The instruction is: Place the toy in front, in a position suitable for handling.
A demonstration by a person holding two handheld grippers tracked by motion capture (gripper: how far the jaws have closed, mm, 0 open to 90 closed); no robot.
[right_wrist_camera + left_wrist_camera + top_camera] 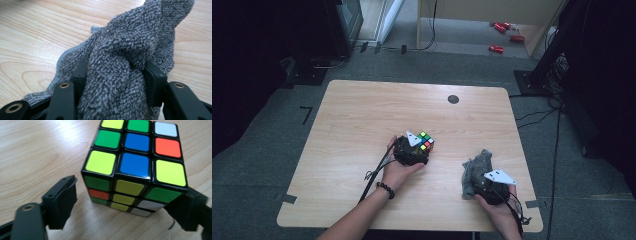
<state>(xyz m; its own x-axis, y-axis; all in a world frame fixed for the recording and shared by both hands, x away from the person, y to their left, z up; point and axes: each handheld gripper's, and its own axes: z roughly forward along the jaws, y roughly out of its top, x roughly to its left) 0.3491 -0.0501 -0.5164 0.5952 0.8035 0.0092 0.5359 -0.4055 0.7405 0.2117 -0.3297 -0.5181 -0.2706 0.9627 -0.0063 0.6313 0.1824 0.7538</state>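
A scrambled colour cube rests on the wooden table, a little right of its centre. My left gripper is open and straddles the cube's near side. Its left pad stands a little off the cube, while the right pad sits at the cube's lower corner. Toward the front right lies a bunched grey terry cloth. My right gripper is shut on a thick fold of that cloth, whose remainder spreads over the tabletop beyond the jaws.
A small black disc is set into the table near its far edge. Bare wood stretches across the left half and the back. Cables trail over the grey floor to the right, and red objects lie on the floor beyond the table.
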